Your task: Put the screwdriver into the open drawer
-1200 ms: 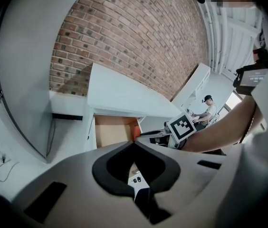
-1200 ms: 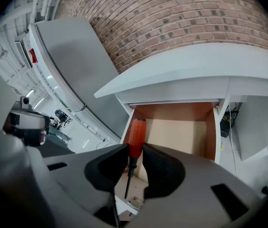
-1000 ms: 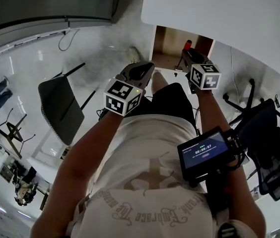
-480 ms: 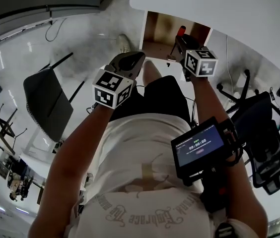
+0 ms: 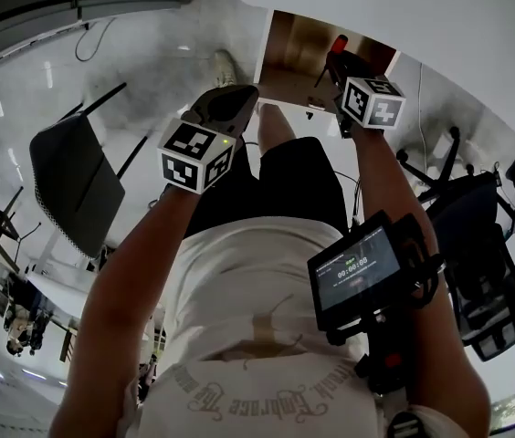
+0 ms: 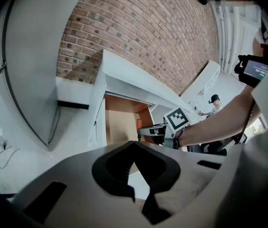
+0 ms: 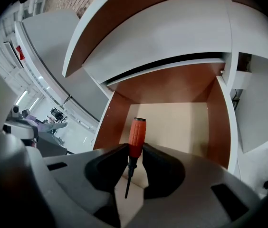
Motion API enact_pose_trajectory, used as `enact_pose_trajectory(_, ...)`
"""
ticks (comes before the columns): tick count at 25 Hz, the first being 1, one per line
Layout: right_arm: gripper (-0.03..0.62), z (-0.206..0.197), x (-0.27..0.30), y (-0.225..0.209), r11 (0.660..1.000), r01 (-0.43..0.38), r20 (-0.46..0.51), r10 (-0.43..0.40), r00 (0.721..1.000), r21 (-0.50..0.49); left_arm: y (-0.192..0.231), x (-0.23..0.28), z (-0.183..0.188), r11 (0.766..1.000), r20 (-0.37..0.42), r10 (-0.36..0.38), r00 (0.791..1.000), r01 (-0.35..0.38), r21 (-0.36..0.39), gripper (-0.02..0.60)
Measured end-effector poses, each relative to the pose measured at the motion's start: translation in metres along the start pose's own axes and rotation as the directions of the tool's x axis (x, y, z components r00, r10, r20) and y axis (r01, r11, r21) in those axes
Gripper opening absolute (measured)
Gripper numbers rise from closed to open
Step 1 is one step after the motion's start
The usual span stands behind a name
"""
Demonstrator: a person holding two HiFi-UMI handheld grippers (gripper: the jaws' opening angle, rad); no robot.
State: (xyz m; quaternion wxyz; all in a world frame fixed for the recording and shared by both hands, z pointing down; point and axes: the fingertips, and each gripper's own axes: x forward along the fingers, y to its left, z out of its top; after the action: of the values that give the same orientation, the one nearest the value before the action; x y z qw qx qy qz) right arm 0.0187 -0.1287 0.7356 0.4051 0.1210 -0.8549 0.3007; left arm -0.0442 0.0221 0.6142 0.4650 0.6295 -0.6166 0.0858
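The screwdriver has an orange handle and a thin black shaft. My right gripper is shut on its handle, with the handle end pointing into the open drawer. In the head view the right gripper holds the screwdriver over the wood-lined drawer under the white desk. My left gripper hovers to the left of the drawer front, shut with nothing in it. In the left gripper view its fingertips meet at the left gripper, and the drawer and the right gripper lie beyond.
A white desk top overhangs the drawer. A black office chair stands at the right and a dark chair at the left. A small screen rides on the right forearm. A brick wall rises behind.
The right gripper has sunk slightly toward the drawer with the screwdriver still in it. The left gripper has stayed about where it was.
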Motion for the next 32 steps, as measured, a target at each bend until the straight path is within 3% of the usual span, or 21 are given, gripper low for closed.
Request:
enact_pose_trajectory(7, 0.106, -0.030, 0.073, -0.024, 0.998, 0.024, -0.064, -0.021, 0.998, 0.051, 0.050, 0.036, -0.023, 0.999, -0.017, -0.011, 1.000, 0.010, -0.040, 0.020)
enact_pose_trajectory(12, 0.106, -0.034, 0.086, -0.023, 0.999, 0.001, -0.069, 0.002, 0.998, 0.046, 0.048, 0.038, -0.030, 0.999, -0.025, -0.016, 1.000, 0.015, -0.051, 0.020)
enact_pose_trajectory(32, 0.106, -0.043, 0.103, -0.051, 0.997, 0.068, -0.082, -0.065, 0.995, 0.046, 0.051, 0.043, -0.060, 0.996, -0.041, -0.014, 0.999, 0.011, -0.084, 0.020)
